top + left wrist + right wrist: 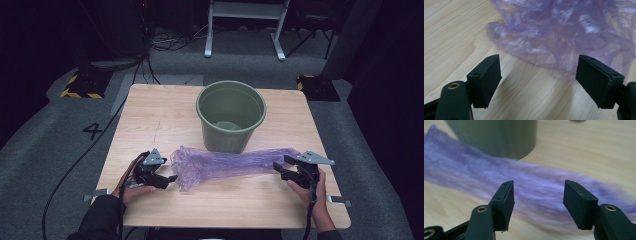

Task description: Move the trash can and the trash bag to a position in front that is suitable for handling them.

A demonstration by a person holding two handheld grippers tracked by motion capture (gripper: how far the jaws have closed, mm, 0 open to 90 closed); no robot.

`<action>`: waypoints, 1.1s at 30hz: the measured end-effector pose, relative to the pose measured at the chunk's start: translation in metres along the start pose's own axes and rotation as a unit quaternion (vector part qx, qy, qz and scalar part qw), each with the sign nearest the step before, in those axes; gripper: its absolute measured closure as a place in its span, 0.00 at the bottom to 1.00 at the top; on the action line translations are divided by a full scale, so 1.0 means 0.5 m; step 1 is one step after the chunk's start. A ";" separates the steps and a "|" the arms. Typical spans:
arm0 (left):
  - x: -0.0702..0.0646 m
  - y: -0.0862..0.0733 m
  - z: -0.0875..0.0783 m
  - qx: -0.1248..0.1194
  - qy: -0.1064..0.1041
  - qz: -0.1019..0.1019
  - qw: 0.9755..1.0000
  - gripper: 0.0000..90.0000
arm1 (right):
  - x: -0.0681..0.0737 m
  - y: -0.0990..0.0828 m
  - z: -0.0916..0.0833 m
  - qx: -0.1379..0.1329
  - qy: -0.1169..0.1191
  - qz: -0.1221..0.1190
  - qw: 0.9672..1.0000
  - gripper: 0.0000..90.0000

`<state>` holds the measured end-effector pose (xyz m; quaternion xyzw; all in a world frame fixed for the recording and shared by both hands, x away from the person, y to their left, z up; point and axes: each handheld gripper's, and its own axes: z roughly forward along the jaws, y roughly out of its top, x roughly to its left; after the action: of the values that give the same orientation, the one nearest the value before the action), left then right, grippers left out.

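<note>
A thin purple plastic bag (230, 165) lies stretched left to right across the wooden table (160, 120), just in front of a green plastic bin (230, 115). My left gripper (172, 177) rests at the bag's ruffled left end. In the left gripper view it (537, 65) stands open, and the crumpled bag (564, 32) lies just beyond its pads, not between them. My right gripper (276, 167) is at the bag's narrow right end. In the right gripper view it (538, 183) is open above the bag (474, 170), with the bin (496, 137) behind.
The bin stands upright in the middle of the table's far half and looks empty. Grey carpet surrounds the table, with cables (75, 160) trailing on the left. Yellow-and-black striped bases (82, 85) and a white frame (245, 25) stand farther back.
</note>
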<state>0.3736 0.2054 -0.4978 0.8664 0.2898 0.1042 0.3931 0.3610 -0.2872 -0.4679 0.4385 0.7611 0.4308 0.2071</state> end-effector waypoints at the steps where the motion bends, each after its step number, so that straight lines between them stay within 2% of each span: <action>1: 0.000 0.000 0.000 0.000 0.000 0.000 1.000 0.23 | 0.000 0.000 0.000 0.000 0.000 0.000 1.000 0.46; 2: -0.006 0.004 0.007 -0.001 -0.009 0.008 1.000 0.25 | 0.012 -0.002 0.014 0.007 -0.001 0.003 1.000 0.43; 4: -0.009 0.006 0.011 0.000 -0.012 0.010 1.000 0.27 | 0.014 -0.001 0.021 0.007 -0.004 0.006 1.000 0.41; 5: -0.014 0.010 0.018 0.006 -0.019 0.018 1.000 0.35 | 0.010 0.002 0.035 0.001 -0.017 0.020 1.000 0.39; 6: -0.017 0.012 0.021 0.009 -0.019 0.022 1.000 0.37 | 0.006 0.003 0.041 -0.002 -0.024 0.032 0.999 0.39; 8: -0.021 0.013 0.023 0.009 -0.022 0.026 0.999 0.40 | 0.000 0.003 0.048 -0.005 -0.032 0.040 0.999 0.39; 9: -0.027 0.016 0.028 0.010 -0.032 0.035 0.999 0.49 | -0.014 0.002 0.059 -0.008 -0.041 0.059 0.997 0.38; 10: -0.029 0.017 0.029 0.010 -0.029 0.036 0.999 0.51 | -0.022 0.002 0.064 -0.009 -0.045 0.068 0.997 0.39; 14: -0.038 0.021 0.033 0.012 -0.040 0.048 0.998 0.57 | -0.035 0.000 0.073 -0.003 -0.057 0.074 0.996 0.41; 15: -0.043 0.023 0.035 0.012 -0.040 0.052 0.998 0.57 | -0.042 -0.001 0.082 0.007 -0.071 0.066 0.995 0.45; 18: -0.053 0.027 0.039 0.015 -0.047 0.059 0.997 0.56 | -0.047 -0.003 0.089 0.015 -0.076 0.066 0.995 0.47; 19: -0.059 0.028 0.041 0.018 -0.049 0.067 0.996 0.54 | -0.051 -0.005 0.095 0.019 -0.082 0.062 0.995 0.50; 20: -0.059 0.029 0.042 0.019 -0.051 0.066 0.996 0.51 | -0.053 -0.005 0.098 0.020 -0.083 0.060 0.995 0.51; 22: -0.057 0.028 0.041 0.021 -0.050 0.060 0.997 0.40 | -0.057 -0.006 0.103 0.025 -0.084 0.058 0.994 0.53; 24: -0.054 0.026 0.039 0.020 -0.051 0.055 0.997 0.33 | -0.060 -0.006 0.106 0.029 -0.078 0.056 0.995 0.57; 26: -0.042 0.020 0.026 0.012 -0.050 0.039 0.998 0.28 | -0.062 -0.005 0.108 0.030 -0.074 0.047 0.996 0.61; 27: -0.042 0.020 0.026 0.012 -0.050 0.039 0.998 0.26 | -0.063 -0.004 0.109 0.033 -0.071 0.045 0.996 0.65; 29: -0.031 0.012 0.011 0.009 -0.037 0.032 0.999 0.23 | -0.066 -0.003 0.112 0.041 -0.066 0.035 0.996 0.71; 33: -0.010 0.001 -0.006 0.006 -0.015 0.017 1.000 0.23 | -0.077 -0.001 0.115 0.050 -0.054 0.025 0.997 0.79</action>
<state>0.3685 0.2042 -0.4954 0.8750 0.2697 0.0959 0.3905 0.4210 -0.2923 -0.5020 0.4900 0.7579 0.3735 0.2147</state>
